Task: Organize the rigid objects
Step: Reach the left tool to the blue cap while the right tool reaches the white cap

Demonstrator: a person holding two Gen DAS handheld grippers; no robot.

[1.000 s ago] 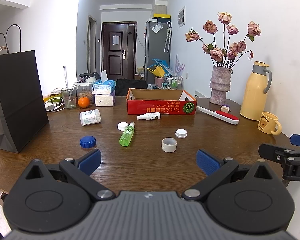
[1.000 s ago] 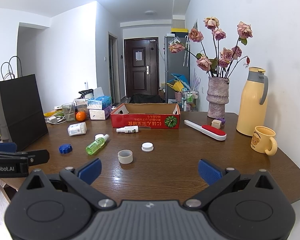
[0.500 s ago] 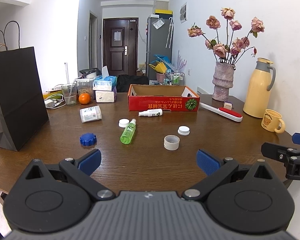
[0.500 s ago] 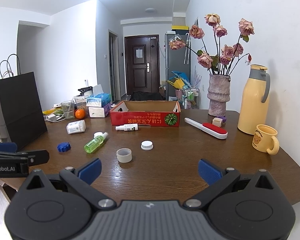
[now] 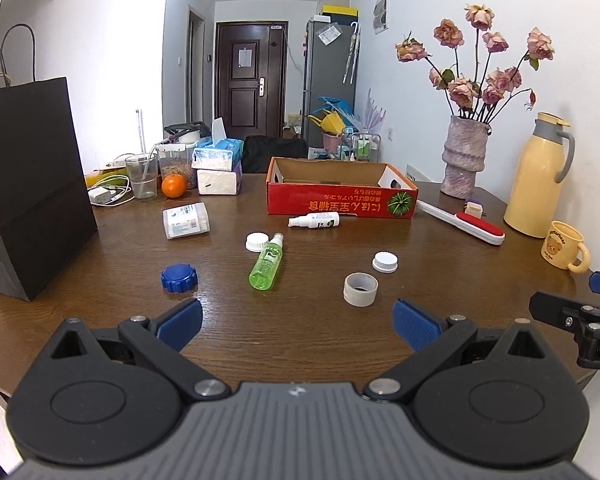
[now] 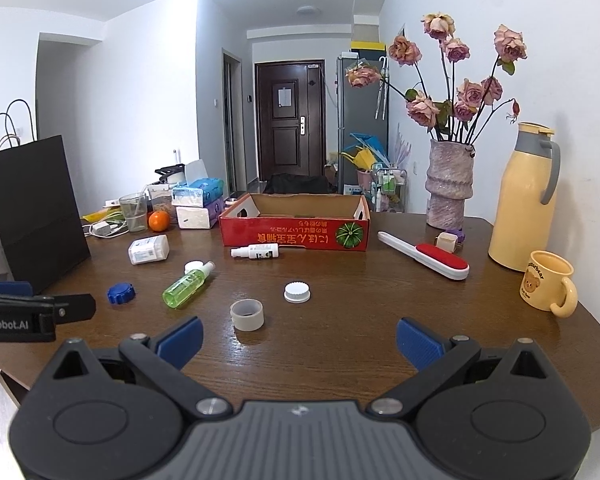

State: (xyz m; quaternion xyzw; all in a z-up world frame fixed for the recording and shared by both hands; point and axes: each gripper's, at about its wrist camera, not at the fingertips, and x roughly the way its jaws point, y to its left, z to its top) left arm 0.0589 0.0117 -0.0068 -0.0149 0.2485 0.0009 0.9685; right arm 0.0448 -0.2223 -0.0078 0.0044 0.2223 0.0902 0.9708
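Both hand-held grippers, left (image 5: 296,320) and right (image 6: 298,340), spread wide, empty, low-centre; best start: straddle short grey tape ring (image 6: 247,314) squarely, carry to red cardboard box (image 6: 296,226).

I am counting two spray bottles lying on the bench: a green one (image 5: 267,266) and a white one (image 5: 315,220). I am seeing two white caps (image 5: 257,241) (image 5: 385,261), one blue cap (image 5: 179,277), one tape roll (image 5: 360,289), one red box (image 5: 340,194), one white packet (image 5: 185,220), one lint brush (image 5: 462,227), one mug (image 5: 565,245), one flask (image 5: 539,174), and one vase (image 5: 463,157).
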